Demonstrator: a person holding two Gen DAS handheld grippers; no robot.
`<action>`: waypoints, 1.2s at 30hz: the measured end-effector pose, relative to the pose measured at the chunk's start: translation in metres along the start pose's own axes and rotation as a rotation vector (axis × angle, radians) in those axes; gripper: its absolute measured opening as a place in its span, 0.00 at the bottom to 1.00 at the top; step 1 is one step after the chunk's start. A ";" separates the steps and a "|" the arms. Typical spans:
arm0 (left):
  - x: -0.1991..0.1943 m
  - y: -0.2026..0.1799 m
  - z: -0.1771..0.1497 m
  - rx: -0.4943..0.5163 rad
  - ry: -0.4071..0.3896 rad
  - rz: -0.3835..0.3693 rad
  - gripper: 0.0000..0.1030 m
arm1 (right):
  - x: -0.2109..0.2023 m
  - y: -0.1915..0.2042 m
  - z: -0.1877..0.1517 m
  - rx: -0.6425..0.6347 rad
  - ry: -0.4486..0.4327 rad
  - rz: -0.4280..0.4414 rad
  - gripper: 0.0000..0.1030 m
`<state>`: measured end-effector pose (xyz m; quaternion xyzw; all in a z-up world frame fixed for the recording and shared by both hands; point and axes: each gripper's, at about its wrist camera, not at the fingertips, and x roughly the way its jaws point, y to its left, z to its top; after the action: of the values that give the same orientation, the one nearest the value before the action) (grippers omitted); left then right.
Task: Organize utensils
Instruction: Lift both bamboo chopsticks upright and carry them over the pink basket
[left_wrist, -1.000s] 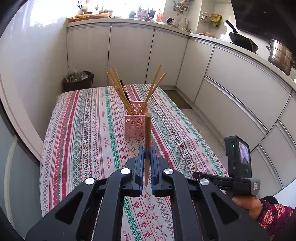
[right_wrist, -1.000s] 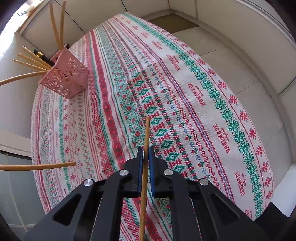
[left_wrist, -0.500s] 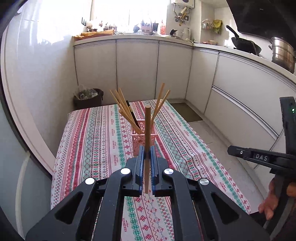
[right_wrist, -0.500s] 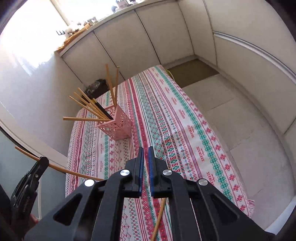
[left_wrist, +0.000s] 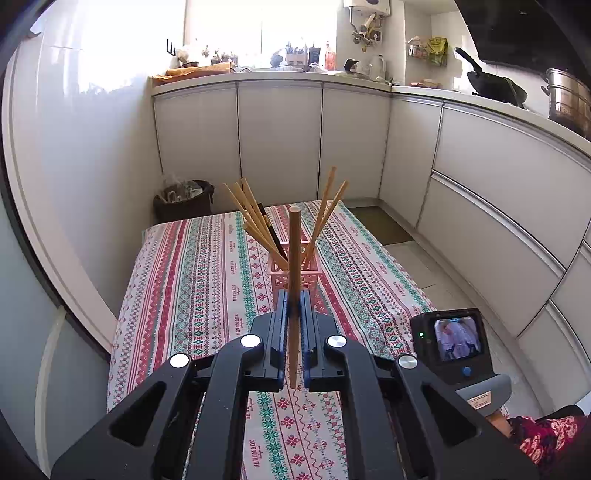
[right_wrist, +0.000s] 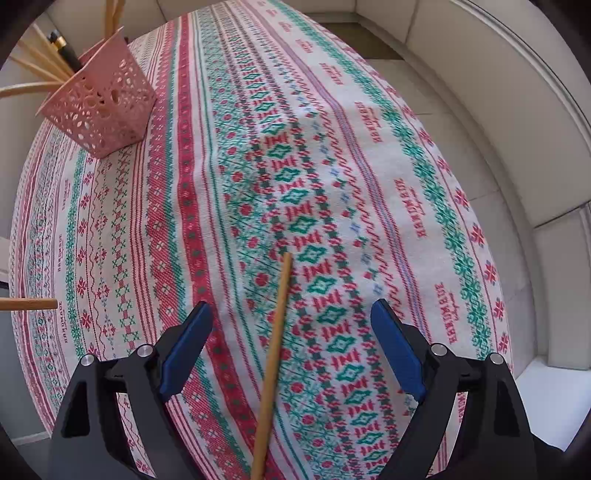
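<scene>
The left gripper (left_wrist: 294, 308) is clamping 1 wooden chopstick (left_wrist: 294, 258) between its 2 blue-lined fingers (left_wrist: 281, 314), which are pressing in on it from both sides with only the stick's width between them. The chopstick is standing nearly upright in the grip, its upper end sticking out well above the fingertips and its lower end showing just below them.

Past that gripper, in the left wrist view, a pink basket (left_wrist: 295, 275) is sitting on the striped tablecloth (left_wrist: 192, 280), partly hidden by the held stick. Several more chopsticks (left_wrist: 251, 218) are leaning out of it in a fan, some to the left and 2 to the right, with 1 dark utensil (left_wrist: 271, 232) among them.

The right gripper (right_wrist: 291, 332) is standing wide open, its 2 blue pads (right_wrist: 186, 347) far apart and gripping nothing. A second chopstick (right_wrist: 273, 365) is lying in the gap between them, running from the bottom edge up beyond the fingertips, closer to the left pad and touching neither. Whether it is resting flat on the cloth cannot be told.

In the right wrist view the basket is sitting at the upper left, well apart from the open gripper. The tip of the held stick is poking in from the left edge.
</scene>
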<state>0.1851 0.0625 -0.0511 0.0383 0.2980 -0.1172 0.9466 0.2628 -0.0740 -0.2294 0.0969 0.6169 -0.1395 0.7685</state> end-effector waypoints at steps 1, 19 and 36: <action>0.000 0.002 0.000 -0.004 0.000 -0.001 0.05 | -0.004 0.004 -0.001 -0.012 -0.027 0.006 0.66; -0.014 -0.006 0.016 -0.030 -0.038 -0.065 0.05 | -0.222 -0.072 -0.005 -0.041 -0.616 0.464 0.05; 0.000 -0.010 0.088 -0.029 -0.130 -0.029 0.05 | -0.285 -0.052 0.058 -0.025 -0.758 0.502 0.05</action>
<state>0.2314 0.0403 0.0210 0.0124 0.2382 -0.1289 0.9626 0.2419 -0.1146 0.0621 0.1763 0.2509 0.0333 0.9513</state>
